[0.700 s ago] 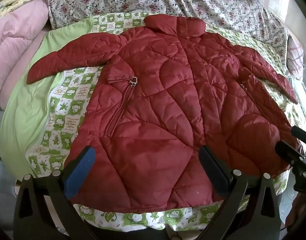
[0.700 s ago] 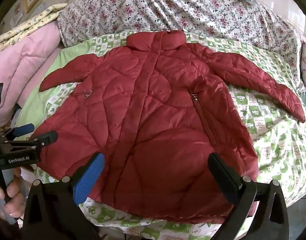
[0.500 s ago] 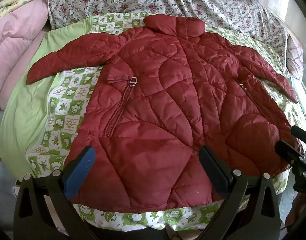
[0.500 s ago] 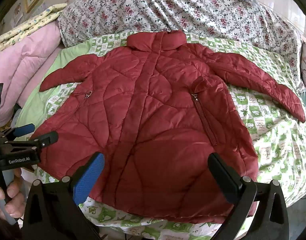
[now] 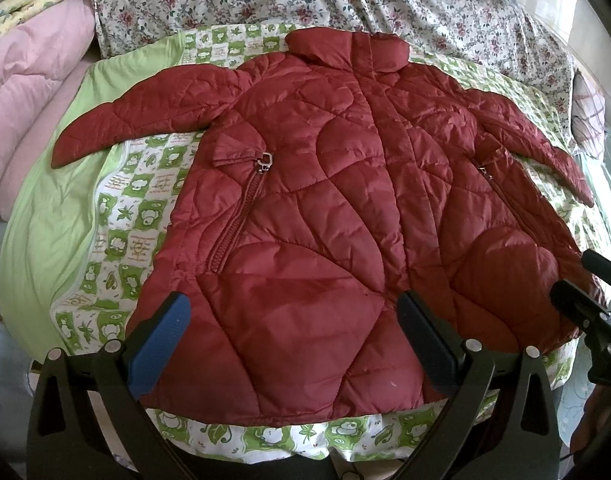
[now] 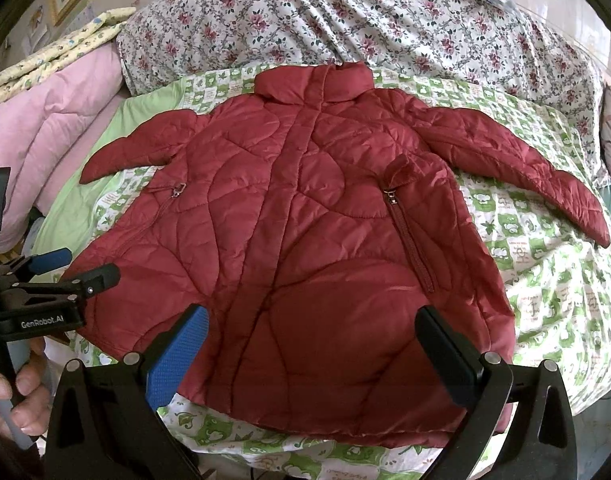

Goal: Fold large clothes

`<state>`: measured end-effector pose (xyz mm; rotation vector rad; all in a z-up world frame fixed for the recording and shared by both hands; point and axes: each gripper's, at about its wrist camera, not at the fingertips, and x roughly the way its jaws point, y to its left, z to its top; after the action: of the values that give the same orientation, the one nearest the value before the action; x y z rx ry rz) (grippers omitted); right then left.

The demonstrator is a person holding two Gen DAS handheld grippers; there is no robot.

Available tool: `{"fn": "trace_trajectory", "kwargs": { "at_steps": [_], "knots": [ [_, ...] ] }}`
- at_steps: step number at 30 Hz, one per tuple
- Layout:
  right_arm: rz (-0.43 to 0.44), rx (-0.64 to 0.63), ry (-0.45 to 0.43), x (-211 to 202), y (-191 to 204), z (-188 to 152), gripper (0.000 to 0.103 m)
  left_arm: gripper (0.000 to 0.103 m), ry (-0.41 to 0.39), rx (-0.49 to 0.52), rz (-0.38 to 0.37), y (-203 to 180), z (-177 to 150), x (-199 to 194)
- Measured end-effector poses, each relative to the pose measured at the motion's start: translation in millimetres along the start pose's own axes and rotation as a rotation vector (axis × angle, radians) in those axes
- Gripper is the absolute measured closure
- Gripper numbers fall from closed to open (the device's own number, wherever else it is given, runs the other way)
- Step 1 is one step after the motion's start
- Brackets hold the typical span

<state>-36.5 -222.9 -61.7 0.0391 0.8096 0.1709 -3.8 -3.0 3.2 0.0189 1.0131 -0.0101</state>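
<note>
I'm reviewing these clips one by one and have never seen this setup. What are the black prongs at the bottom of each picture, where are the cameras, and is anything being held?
No robot arm here: a person carries a two-finger gripper in each hand, and each gripper has a fisheye camera looking forward along its fingers. So the prongs are the gripper's own fingers. One picture shows the left gripper, the other the right gripper; in the right view the left one also appears at the edge, with the person's hand on its handle. A red quilted jacket lies front up, sleeves spread, on a green patterned sheet over a bed, with a floral cover behind. Both grippers are open near the jacket's hem; nothing is held.
</note>
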Motion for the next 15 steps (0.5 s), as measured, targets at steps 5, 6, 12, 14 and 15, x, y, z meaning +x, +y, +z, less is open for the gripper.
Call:
{"fn": "trace_trajectory", "kwargs": {
  "at_steps": [5, 6, 12, 14, 15],
  "knots": [
    [0.002, 0.001, 0.000, 0.6, -0.9, -0.8, 0.000, 0.000, 0.004, 0.002, 0.001, -0.8, 0.2, 1.4],
    [0.004, 0.001, 0.000, 0.2, -0.7, -1.1, 0.000, 0.000, 0.004, 0.001, 0.001, -1.2, 0.2, 1.8],
    [0.003, 0.000, 0.001, 1.3, -0.6, 0.9, 0.000, 0.000, 0.007, 0.004, 0.003, -3.0, -0.3, 3.9],
    [0.003, 0.001, 0.003, 2.7, -1.3, 1.9, 0.000, 0.000, 0.008, 0.003, 0.003, -4.1, -0.8, 4.5],
    [0.003, 0.001, 0.003, 2.6, -0.6, 2.3, 0.000, 0.000, 0.007, 0.005, 0.004, -3.7, -0.5, 4.6]
  ]
}}
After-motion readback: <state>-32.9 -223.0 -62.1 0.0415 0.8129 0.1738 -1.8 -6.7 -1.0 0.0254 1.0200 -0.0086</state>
